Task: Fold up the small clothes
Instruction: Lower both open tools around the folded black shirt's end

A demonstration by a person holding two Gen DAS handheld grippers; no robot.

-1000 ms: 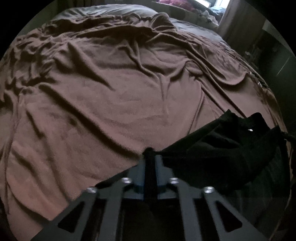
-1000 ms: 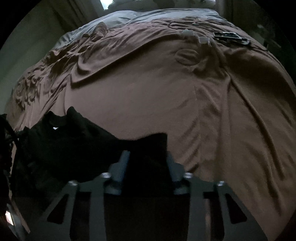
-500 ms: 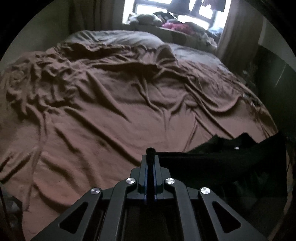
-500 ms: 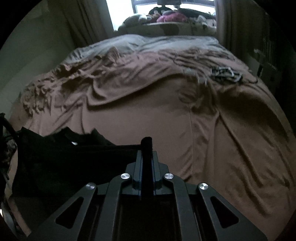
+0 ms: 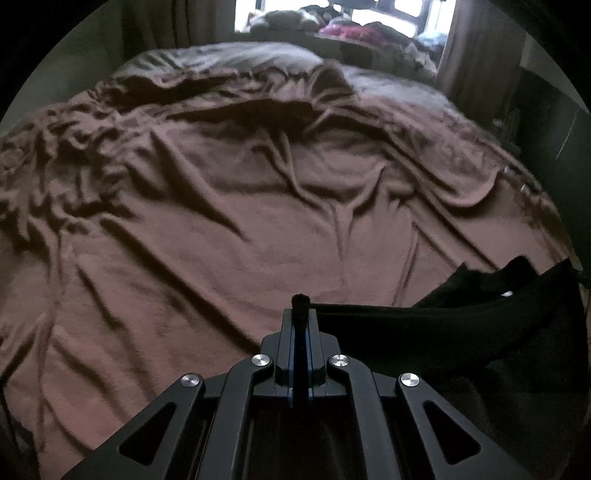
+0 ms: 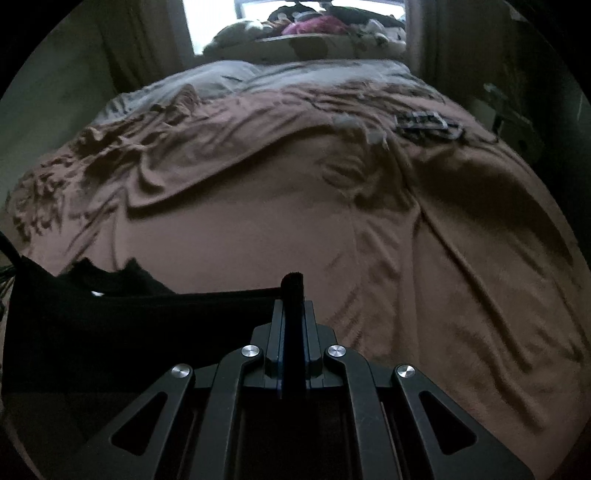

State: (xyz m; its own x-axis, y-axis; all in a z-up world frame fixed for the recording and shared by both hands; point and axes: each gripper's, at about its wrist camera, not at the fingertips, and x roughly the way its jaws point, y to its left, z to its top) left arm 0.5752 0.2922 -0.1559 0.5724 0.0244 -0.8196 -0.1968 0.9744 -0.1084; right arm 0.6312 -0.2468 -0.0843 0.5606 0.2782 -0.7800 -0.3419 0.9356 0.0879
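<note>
A small black garment (image 5: 443, 332) hangs stretched between my two grippers above a bed with a wrinkled brown blanket (image 5: 258, 221). My left gripper (image 5: 300, 314) is shut on one corner, with a tuft of black cloth poking out above the jaws. From there the taut top hem runs off to the right. In the right wrist view the same black garment (image 6: 110, 325) stretches away to the left, and my right gripper (image 6: 291, 295) is shut on its other corner. The lower part of the garment hangs in shadow below the hem.
The brown blanket (image 6: 369, 240) covers most of the bed, with a grey sheet (image 6: 258, 77) at the far end. A dark patterned item (image 6: 428, 125) lies at the far right of the bed. Piled things sit on a window ledge (image 6: 314, 29) beyond.
Both grippers have risen and tipped up, so the window has come into view. The right jaws have closed on the cloth. The garment, bunched on the bed before, is now pulled taut between them.
</note>
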